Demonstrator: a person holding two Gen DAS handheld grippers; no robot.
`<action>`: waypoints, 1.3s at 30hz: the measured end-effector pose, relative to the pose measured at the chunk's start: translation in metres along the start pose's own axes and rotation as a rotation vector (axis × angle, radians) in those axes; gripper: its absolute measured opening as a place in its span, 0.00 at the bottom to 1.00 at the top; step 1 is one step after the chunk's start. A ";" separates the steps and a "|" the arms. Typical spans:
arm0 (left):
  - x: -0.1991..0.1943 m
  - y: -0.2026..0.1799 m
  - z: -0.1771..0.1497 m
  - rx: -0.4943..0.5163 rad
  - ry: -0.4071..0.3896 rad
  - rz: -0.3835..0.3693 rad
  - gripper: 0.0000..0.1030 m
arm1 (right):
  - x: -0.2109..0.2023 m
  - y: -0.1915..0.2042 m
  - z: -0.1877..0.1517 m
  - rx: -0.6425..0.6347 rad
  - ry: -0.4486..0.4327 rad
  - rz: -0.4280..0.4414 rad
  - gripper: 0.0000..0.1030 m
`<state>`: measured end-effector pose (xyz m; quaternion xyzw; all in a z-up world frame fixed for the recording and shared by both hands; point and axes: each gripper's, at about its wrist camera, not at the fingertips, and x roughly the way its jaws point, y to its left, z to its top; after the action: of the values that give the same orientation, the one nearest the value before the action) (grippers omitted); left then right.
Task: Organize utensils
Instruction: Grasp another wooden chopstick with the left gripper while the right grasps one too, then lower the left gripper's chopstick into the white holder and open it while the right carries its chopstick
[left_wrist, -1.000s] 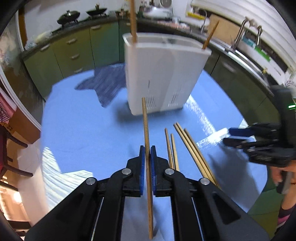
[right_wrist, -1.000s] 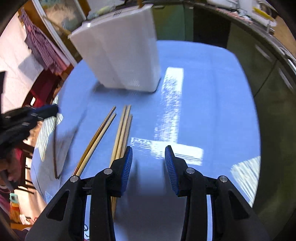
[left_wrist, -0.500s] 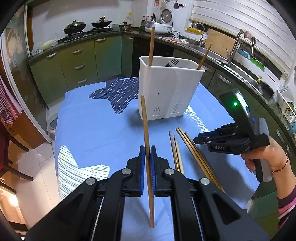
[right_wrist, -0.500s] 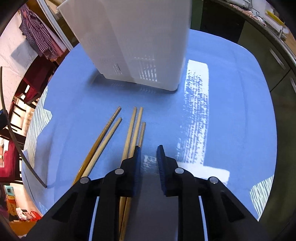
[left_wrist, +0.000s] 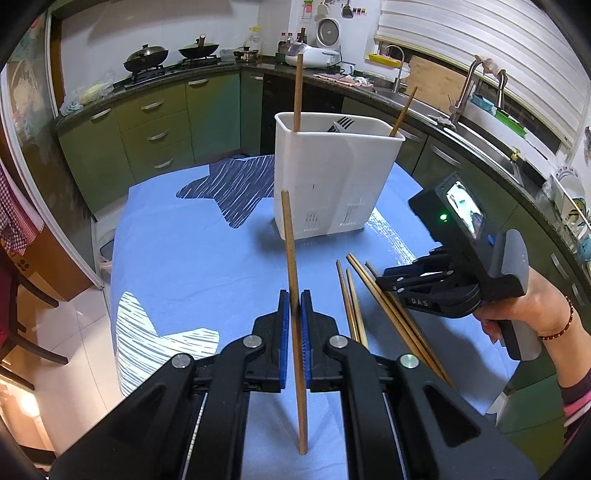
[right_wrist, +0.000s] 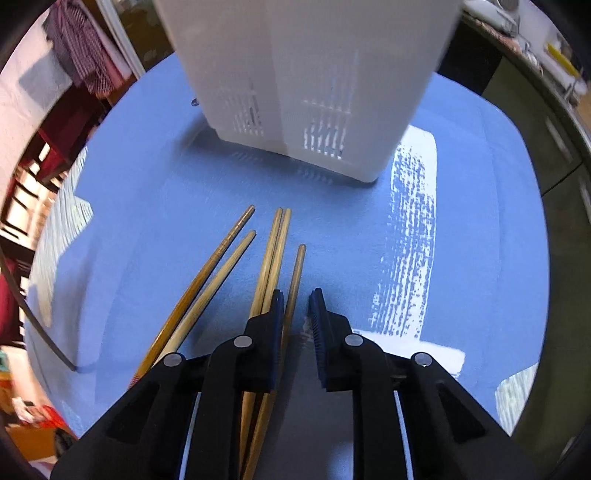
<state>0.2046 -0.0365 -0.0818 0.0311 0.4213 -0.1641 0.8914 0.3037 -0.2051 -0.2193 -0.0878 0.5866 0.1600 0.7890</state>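
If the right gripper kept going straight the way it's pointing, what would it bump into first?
Probably the blue tablecloth, beside the rightmost loose chopstick; the right gripper points steeply down, and the white utensil holder stands farther ahead.

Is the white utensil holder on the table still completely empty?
No, two wooden chopsticks already stand inside the white utensil holder, poking up above its rim.

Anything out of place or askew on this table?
Five wooden chopsticks lie loose and splayed on the blue tablecloth, outside the white plastic utensil holder. Nothing looks spilled or damaged.
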 end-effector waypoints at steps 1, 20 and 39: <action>0.000 0.000 0.000 0.001 0.000 0.001 0.06 | 0.000 0.000 0.001 0.000 0.000 -0.004 0.07; -0.022 0.003 0.002 0.009 -0.051 0.008 0.06 | -0.157 -0.030 -0.076 0.086 -0.397 0.081 0.06; 0.079 0.032 0.017 -0.111 0.209 0.101 0.09 | -0.200 -0.053 -0.119 0.131 -0.485 0.094 0.06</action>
<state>0.2740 -0.0303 -0.1337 0.0201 0.5181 -0.0911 0.8502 0.1634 -0.3237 -0.0663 0.0318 0.3927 0.1745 0.9024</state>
